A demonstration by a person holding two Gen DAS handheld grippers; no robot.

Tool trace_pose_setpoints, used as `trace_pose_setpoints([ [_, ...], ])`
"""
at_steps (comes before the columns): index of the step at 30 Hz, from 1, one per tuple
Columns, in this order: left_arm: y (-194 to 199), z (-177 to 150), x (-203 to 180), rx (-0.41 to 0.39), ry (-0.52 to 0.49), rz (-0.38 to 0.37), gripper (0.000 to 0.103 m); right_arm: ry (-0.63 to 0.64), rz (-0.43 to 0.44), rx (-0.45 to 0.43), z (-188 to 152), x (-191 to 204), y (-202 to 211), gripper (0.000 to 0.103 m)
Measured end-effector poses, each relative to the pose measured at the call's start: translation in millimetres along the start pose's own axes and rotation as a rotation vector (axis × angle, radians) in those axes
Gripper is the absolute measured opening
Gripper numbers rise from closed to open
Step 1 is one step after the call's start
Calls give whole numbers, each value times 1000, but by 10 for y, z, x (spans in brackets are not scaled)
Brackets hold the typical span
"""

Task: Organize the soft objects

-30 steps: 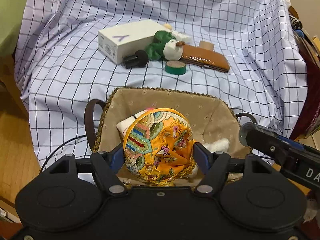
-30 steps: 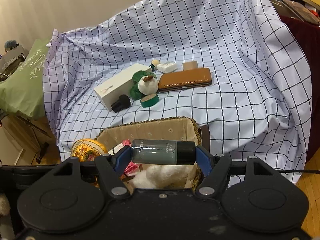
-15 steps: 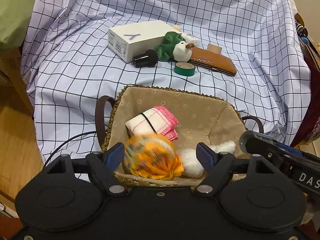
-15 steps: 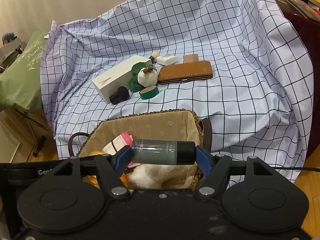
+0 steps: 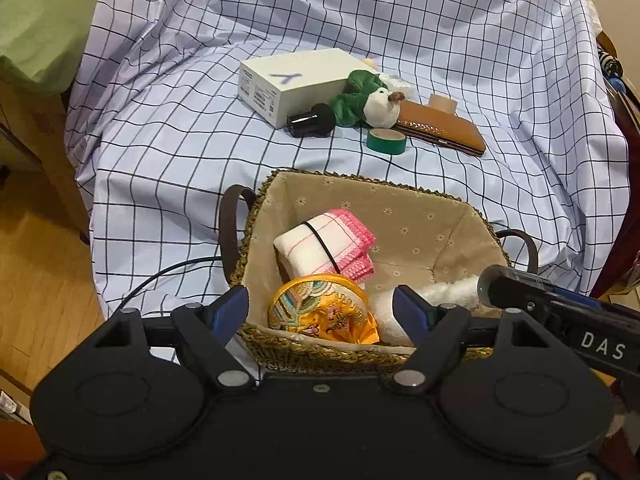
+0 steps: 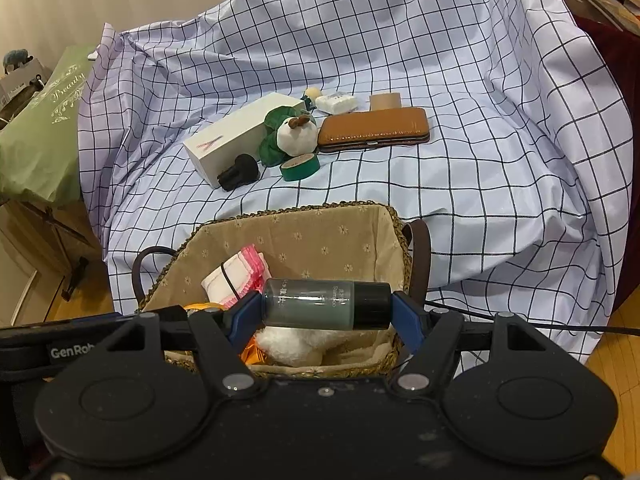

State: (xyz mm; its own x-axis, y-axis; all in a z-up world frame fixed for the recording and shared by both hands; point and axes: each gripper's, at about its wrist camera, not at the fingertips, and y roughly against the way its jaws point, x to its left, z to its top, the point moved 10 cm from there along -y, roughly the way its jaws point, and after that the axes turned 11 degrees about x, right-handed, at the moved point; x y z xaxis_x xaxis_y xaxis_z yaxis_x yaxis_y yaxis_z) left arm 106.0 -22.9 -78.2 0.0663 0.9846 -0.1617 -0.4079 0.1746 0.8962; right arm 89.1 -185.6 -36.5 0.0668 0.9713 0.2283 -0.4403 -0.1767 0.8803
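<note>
A woven basket with beige lining sits on the checked cloth. In it lie a yellow embroidered pouch, a pink-and-white folded cloth and a white fluffy thing. My left gripper is open and empty, just above the pouch at the basket's near rim. My right gripper is shut on a small grey-green bottle with a black cap, held over the basket. A green-and-white plush toy lies further back on the cloth; it also shows in the right wrist view.
Behind the basket on the cloth lie a white box, a black cap-like thing, a green tape roll and a brown leather case. A green bag stands at the left. Wooden floor lies beside the cloth.
My left gripper opened and the yellow pouch dropped from it into the basket. My right gripper moved slightly over the basket, still holding the bottle.
</note>
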Motion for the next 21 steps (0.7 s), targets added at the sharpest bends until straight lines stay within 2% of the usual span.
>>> trace_pose_setpoints([
  [14, -4, -57, 29, 2, 3, 11, 75, 6, -3, 4, -23, 0, -22, 70],
  [21, 1, -70, 49, -2, 6, 20, 75, 22, -44, -9, -31, -24, 11, 70],
])
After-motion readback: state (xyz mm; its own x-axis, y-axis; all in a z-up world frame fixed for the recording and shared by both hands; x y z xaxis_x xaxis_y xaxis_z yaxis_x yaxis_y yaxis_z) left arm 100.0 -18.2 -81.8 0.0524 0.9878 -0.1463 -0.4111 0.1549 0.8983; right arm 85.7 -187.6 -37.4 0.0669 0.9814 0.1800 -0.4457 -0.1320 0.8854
